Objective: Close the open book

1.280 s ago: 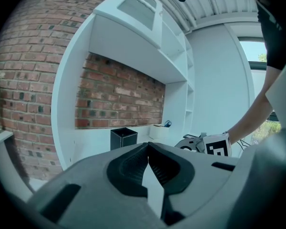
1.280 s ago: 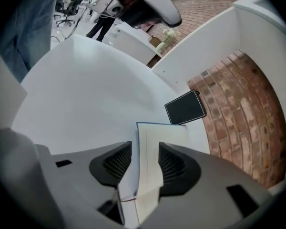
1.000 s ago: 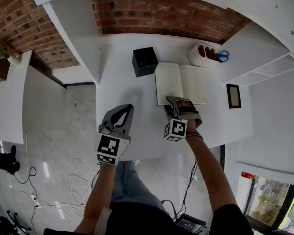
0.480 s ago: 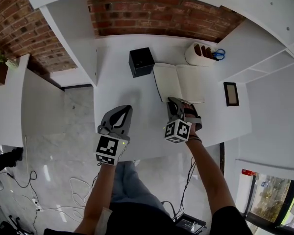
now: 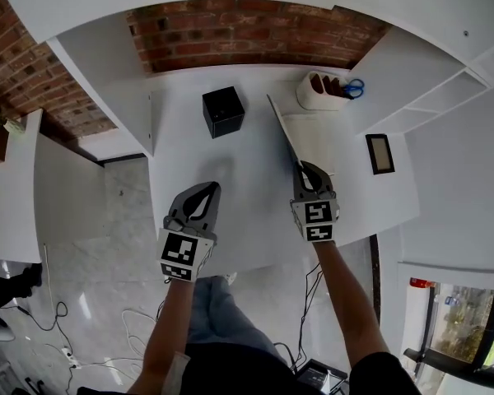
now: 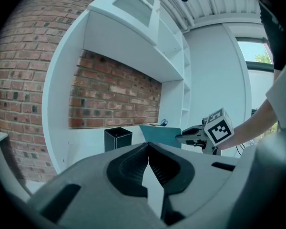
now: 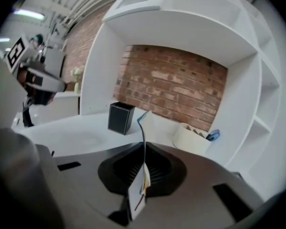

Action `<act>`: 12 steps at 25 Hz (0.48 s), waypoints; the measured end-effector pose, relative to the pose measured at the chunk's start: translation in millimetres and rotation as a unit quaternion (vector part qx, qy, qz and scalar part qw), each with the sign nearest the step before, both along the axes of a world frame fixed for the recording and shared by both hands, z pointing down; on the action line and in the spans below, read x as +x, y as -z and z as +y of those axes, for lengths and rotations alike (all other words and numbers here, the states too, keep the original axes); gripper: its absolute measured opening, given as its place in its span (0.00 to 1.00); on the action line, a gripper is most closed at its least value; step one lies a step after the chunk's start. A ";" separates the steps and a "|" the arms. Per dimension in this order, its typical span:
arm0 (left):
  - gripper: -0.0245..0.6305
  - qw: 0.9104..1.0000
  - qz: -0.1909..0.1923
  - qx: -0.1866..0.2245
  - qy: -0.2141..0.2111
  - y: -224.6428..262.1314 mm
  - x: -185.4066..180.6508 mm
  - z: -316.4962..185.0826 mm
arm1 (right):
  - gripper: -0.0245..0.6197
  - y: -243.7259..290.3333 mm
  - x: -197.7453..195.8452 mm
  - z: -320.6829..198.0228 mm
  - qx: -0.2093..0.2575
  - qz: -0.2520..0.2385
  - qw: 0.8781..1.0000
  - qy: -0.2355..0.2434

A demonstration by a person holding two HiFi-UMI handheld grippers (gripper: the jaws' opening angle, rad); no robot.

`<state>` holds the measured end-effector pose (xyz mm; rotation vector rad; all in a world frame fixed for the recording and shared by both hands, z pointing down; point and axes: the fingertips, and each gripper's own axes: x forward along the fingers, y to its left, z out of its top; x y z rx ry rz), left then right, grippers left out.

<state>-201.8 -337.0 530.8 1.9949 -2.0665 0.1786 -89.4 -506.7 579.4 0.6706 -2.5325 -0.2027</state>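
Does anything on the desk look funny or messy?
Only the book: its left half stands up on edge instead of lying flat, pinched by the right gripper, whose jaws have just closed on it. That looks like closing, not a mess. The black box and the white holder with scissors stand tidy.

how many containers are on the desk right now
2. A black box stands at the back, left of the book; a white holder with blue-handled scissors sits beyond the book, toward the right. None seems hidden.
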 end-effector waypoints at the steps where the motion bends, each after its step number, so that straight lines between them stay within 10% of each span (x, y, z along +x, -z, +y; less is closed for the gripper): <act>1: 0.05 1.000 0.000 -0.002 -0.001 -0.7 0.6 -0.8 | 0.05 1.0 6.3 -6.9 -0.019 -0.022 0.999 -0.018; 12: 0.05 1.000 -0.001 -0.011 -0.006 -6.8 3.0 -5.0 | 0.08 -28.3 61.0 -53.6 -0.115 -0.077 0.984 -0.110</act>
